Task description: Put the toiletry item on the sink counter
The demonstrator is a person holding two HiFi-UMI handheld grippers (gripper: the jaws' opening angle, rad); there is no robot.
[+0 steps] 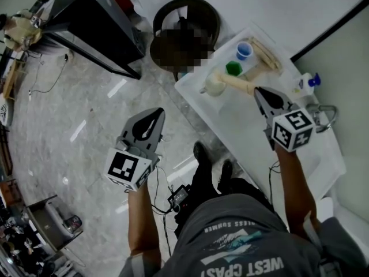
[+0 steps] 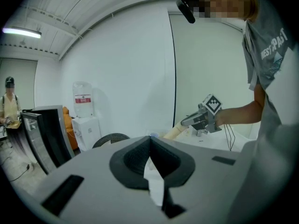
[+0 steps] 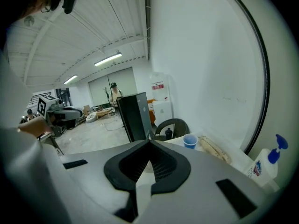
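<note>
A white counter (image 1: pixel 248 126) runs along the right of the head view. At its far end lie a blue cup (image 1: pixel 244 51), a green item (image 1: pixel 233 68), a cream round-headed item with a long handle (image 1: pixel 215 85) and some wooden pieces (image 1: pixel 266 53). A spray bottle with a blue top (image 1: pixel 305 83) stands by the wall, and it also shows in the right gripper view, spray bottle (image 3: pixel 266 164). My right gripper (image 1: pixel 258 90) hovers over the counter, shut and empty, just short of the cream item. My left gripper (image 1: pixel 159 113) hangs over the floor to the left, shut and empty.
A metal faucet (image 1: pixel 323 117) sits beside my right gripper's cube. A dark round chair (image 1: pixel 193 10) stands at the counter's far end, and a black cabinet (image 1: pixel 92 22) at the upper left. A cable and a small device (image 1: pixel 179 196) lie on the floor by the person's feet.
</note>
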